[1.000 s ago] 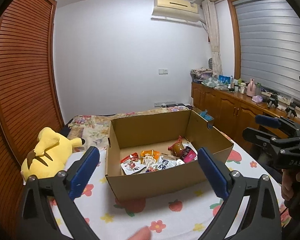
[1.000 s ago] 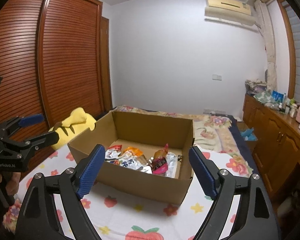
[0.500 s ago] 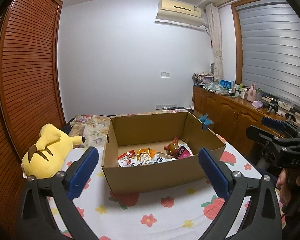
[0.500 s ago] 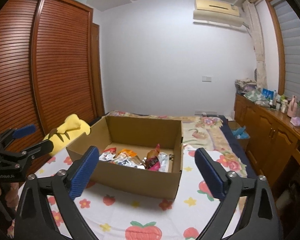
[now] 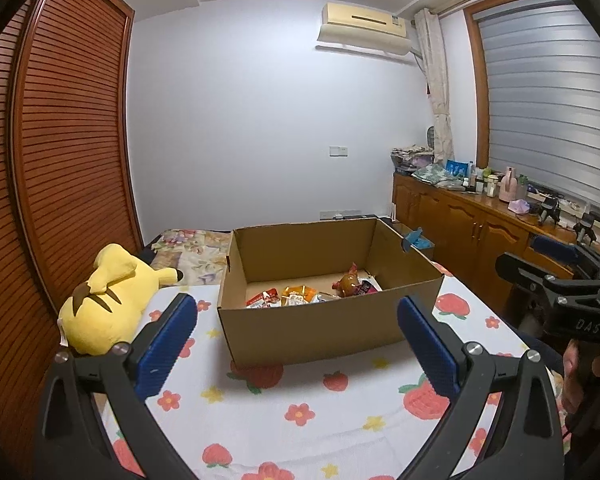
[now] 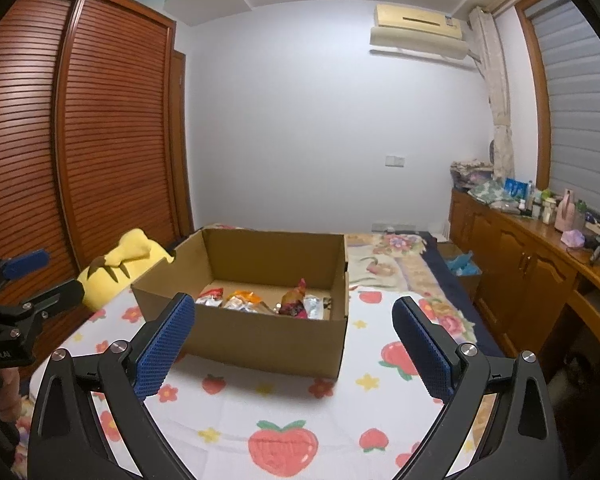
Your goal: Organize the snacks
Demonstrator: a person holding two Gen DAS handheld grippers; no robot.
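Note:
An open cardboard box (image 5: 324, 328) (image 6: 260, 332) stands on a bed with a strawberry-print sheet (image 5: 300, 412). Several snack packets (image 5: 296, 297) (image 6: 240, 301) lie on its floor, among them a brown-red twisted one (image 5: 350, 282) (image 6: 294, 300). My left gripper (image 5: 296, 306) is open in front of the box's near wall, with nothing between its blue pads (image 5: 166, 346). Likewise, my right gripper (image 6: 293, 305) is open and empty, short of the box. Each gripper also shows at the edge of the other's view, held in a hand.
A yellow plush toy (image 5: 108, 300) (image 6: 128, 256) lies left of the box by the slatted wardrobe doors (image 5: 60, 160). A wooden cabinet (image 5: 480, 228) (image 6: 520, 264) crowded with bottles runs along the right wall. A flowered blanket (image 6: 392, 256) lies behind the box.
Both grippers have drawn back from the box, which now looks smaller and farther off. The right jaws stand a little wider than a second ago.

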